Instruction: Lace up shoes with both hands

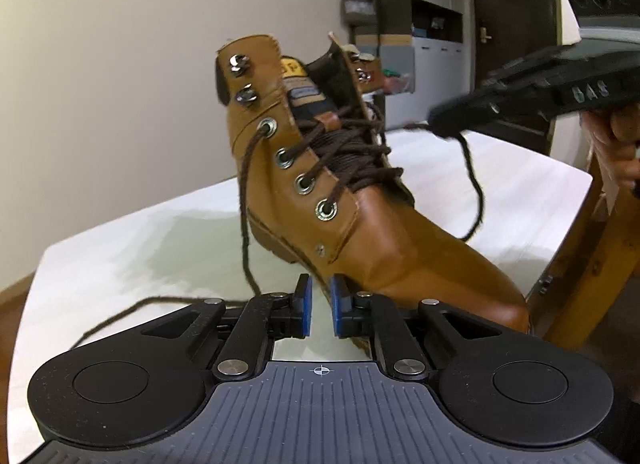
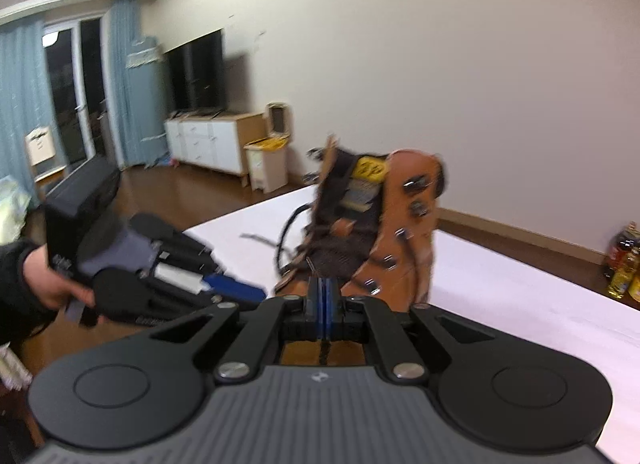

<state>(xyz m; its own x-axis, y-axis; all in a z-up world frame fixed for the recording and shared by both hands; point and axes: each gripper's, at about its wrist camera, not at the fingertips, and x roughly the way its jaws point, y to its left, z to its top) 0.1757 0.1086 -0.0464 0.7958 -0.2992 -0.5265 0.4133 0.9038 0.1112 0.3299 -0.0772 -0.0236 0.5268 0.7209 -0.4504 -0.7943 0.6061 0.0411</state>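
A tan leather boot stands on the white table, laced with a brown lace through its lower eyelets. The left lace end hangs from an upper eyelet and trails across the table just left of my left gripper. That gripper sits at the boot's sole, its blue pads a narrow gap apart with nothing between them. My right gripper hovers right of the boot, shut on the other lace end, which droops in a loop. In the blurred right wrist view, the right gripper pinches the lace before the boot; a hand holds the left gripper.
A wooden chair stands against the table's right edge. Beyond the table are a white cabinet with a TV, a bin and bottles on the floor by the wall.
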